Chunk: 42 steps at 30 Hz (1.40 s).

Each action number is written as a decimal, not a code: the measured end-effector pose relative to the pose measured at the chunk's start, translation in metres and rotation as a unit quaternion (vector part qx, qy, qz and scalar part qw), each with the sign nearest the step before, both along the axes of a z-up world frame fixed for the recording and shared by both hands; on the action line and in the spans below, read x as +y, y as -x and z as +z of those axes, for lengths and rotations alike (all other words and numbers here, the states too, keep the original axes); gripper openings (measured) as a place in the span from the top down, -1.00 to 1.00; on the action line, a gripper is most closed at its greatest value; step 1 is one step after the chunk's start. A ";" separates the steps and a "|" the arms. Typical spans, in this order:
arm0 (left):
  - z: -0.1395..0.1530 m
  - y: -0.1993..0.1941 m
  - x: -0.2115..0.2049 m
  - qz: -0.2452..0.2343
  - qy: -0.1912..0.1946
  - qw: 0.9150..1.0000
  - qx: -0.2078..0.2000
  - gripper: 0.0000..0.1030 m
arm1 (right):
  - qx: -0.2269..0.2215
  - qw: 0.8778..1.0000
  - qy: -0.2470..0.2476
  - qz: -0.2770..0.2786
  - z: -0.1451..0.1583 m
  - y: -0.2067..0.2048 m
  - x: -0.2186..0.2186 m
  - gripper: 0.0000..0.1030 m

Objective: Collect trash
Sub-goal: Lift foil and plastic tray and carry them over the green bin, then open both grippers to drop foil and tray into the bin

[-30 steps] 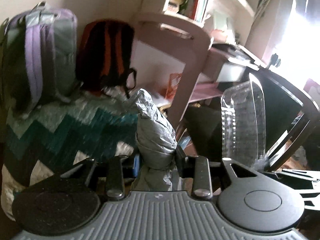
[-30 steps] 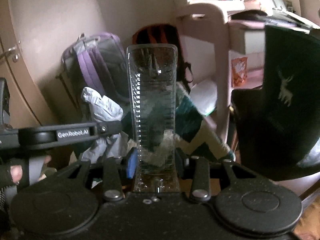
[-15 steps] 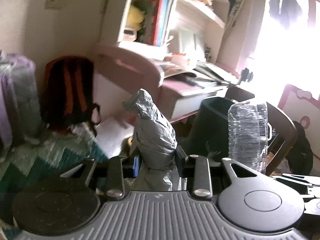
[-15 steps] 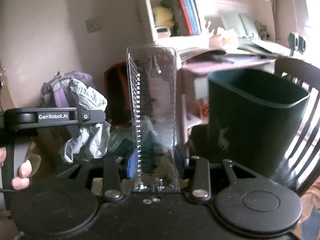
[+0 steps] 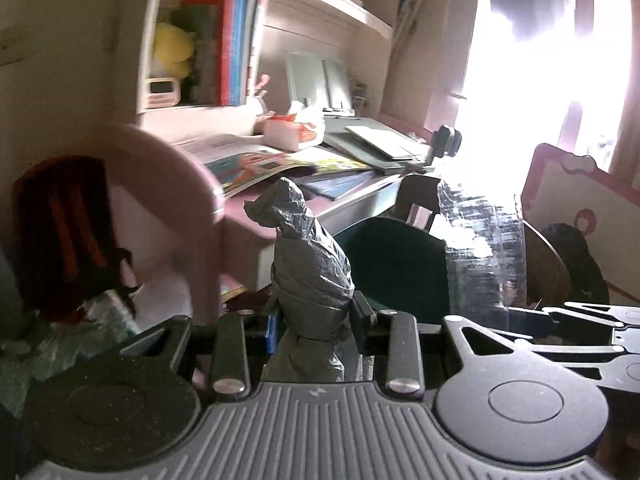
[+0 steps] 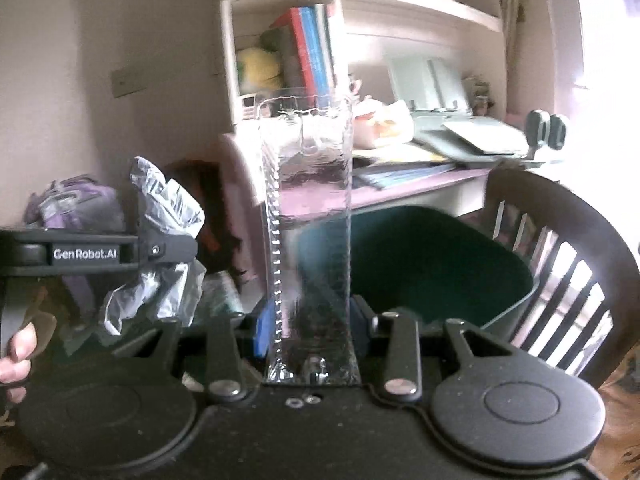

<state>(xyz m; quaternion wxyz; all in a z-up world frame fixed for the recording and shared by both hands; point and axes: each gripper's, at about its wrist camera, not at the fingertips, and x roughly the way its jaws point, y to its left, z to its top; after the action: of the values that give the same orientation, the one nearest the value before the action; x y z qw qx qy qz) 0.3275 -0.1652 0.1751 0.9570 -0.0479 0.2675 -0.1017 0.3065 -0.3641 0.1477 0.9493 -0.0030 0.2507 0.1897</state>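
Note:
My left gripper (image 5: pixel 314 326) is shut on a crumpled grey plastic bag (image 5: pixel 308 256) that sticks up between its fingers. The same bag (image 6: pixel 160 248) and left gripper (image 6: pixel 160 249) show at the left of the right wrist view. My right gripper (image 6: pixel 308 330) is shut on a clear plastic container (image 6: pixel 308 224), held upright; it also shows at the right of the left wrist view (image 5: pixel 480 248). A dark green trash bin (image 6: pixel 420 264) stands open just beyond both grippers, and it also appears in the left wrist view (image 5: pixel 396 268).
A dark wooden chair (image 6: pixel 560 248) stands to the right of the bin. A pink desk (image 5: pixel 320 184) with books and papers is behind it, shelves above. A red-black backpack (image 5: pixel 60 232) and a purple backpack (image 6: pixel 76 208) lie at the left. A bright window (image 5: pixel 540 80) is at the right.
Both grippers have swung right and lifted, away from the backpacks and zigzag blanket, toward the desk. The green bin now sits closer, with its open top showing. Both grips are unchanged.

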 end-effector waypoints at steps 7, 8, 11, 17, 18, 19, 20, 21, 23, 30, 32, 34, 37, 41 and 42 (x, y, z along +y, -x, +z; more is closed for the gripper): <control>0.005 -0.044 -0.049 -0.038 -0.015 0.999 -0.003 0.35 | 0.002 0.999 0.001 -0.041 0.001 -0.044 -0.030 0.26; 0.004 -0.052 -0.057 -0.042 -0.017 0.999 -0.001 0.35 | 0.002 0.999 0.002 -0.046 0.000 -0.048 -0.034 0.26; 0.001 -0.073 -0.076 -0.058 -0.023 0.998 0.010 0.34 | 0.008 0.998 0.005 -0.058 -0.002 -0.067 -0.044 0.26; -0.012 -0.108 -0.109 -0.090 -0.053 0.993 0.044 0.34 | 0.047 0.997 0.017 -0.052 -0.013 -0.103 -0.057 0.25; -0.014 -0.112 -0.112 -0.094 -0.056 0.993 0.051 0.34 | 0.053 0.997 0.019 -0.050 -0.015 -0.107 -0.058 0.25; -0.016 -0.118 -0.115 -0.096 -0.057 0.992 0.057 0.34 | 0.062 0.997 0.020 -0.049 -0.017 -0.113 -0.059 0.25; -0.017 -0.122 -0.118 -0.097 -0.061 0.992 0.061 0.34 | 0.067 0.996 0.021 -0.048 -0.019 -0.118 -0.059 0.25; -0.020 -0.127 -0.121 -0.100 -0.068 0.991 0.065 0.34 | 0.074 0.996 0.025 -0.046 -0.021 -0.122 -0.059 0.25; -0.023 -0.136 -0.124 -0.104 -0.078 0.989 0.074 0.34 | 0.086 0.995 0.035 -0.039 -0.024 -0.128 -0.058 0.24; -0.044 -0.162 -0.133 -0.118 -0.119 0.979 0.118 0.33 | 0.111 0.991 0.072 -0.027 -0.034 -0.138 -0.052 0.21; -0.051 -0.166 -0.135 -0.119 -0.121 0.977 0.130 0.33 | 0.119 0.989 0.076 -0.031 -0.037 -0.141 -0.052 0.16; -0.057 -0.169 -0.135 -0.124 -0.120 0.975 0.140 0.33 | 0.126 0.988 0.081 -0.033 -0.042 -0.144 -0.051 0.15; -0.066 -0.171 -0.134 -0.123 -0.117 0.973 0.155 0.31 | 0.136 0.986 0.085 -0.035 -0.049 -0.146 -0.050 0.12; -0.074 -0.170 -0.129 -0.126 -0.106 0.972 0.169 0.05 | 0.144 0.984 0.094 -0.039 -0.058 -0.145 -0.048 0.04; -0.074 -0.170 -0.128 -0.125 -0.106 0.972 0.169 0.00 | 0.142 0.984 0.097 -0.039 -0.058 -0.144 -0.047 0.04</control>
<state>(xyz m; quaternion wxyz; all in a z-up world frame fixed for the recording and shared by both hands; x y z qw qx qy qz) 0.4970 -0.2937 0.1006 0.8773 0.0711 0.4384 -0.1818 0.4504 -0.4109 0.0893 0.9061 -0.0579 0.3997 0.1258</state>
